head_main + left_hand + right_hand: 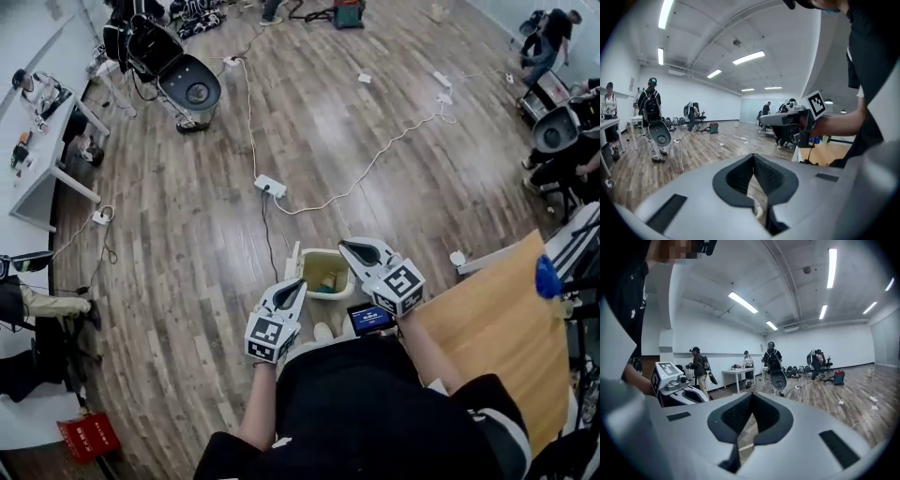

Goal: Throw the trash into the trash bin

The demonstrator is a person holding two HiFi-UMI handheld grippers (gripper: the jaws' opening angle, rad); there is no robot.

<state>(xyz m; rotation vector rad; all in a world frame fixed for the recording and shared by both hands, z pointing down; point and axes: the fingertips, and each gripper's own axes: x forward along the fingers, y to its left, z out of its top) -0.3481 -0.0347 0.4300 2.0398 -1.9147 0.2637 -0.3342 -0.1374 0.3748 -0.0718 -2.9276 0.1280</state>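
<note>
Below, trash bin [306, 267] lies between both tongs [298, 284] [347, 246].

Black top [375, 412], grey left gripper [297, 283], grey right gripper [346, 245], marker cubes [267, 337]

The bin [319, 251] stood on the floor [187, 234], left of the surface [487, 319] — left tongs [296, 283] at its left side, right tongs [346, 245] at its right.
</note>
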